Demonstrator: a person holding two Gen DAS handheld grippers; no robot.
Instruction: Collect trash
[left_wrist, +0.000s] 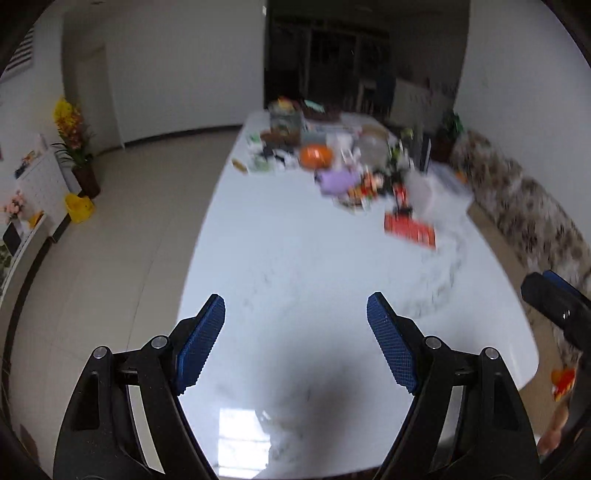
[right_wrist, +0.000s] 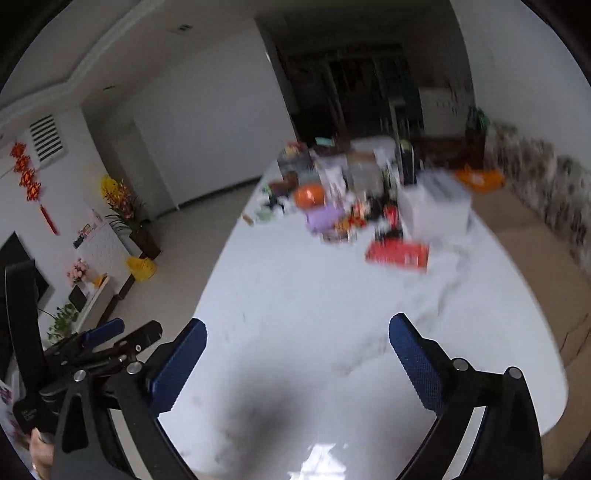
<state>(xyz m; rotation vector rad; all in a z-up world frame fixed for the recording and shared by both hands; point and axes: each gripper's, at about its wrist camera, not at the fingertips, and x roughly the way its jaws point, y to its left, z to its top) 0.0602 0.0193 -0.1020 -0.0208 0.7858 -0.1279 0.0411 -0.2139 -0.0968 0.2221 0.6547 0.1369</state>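
Left gripper (left_wrist: 295, 310): one, seen from its own wrist camera at the bottom of the frame — two blue-padded jaws spread wide, nothing between them, hanging over the near end of the bench.

Right gripper (right_wrist: 297, 332): one, likewise at the bottom of its own frame; jaws wide apart and holding nothing.

Bench (left_wrist: 295, 258): one long white marbled top running up the middle of both views; its near half shows only a dark shadow.

Trash pile (left_wrist: 343, 162): one blurred cluster at the far end of the bench, upper centre of the frame, well apart from both grippers — single items too smeared to count.

Red packet (left_wrist: 410, 229): one, flat, at the pile's near edge, right of centre.

Orange round object (left_wrist: 316, 156): one, in the pile.

Purple item (left_wrist: 336, 182): one, just below the orange one.

Yellow bin (left_wrist: 78, 208): one, on the floor at the left edge.
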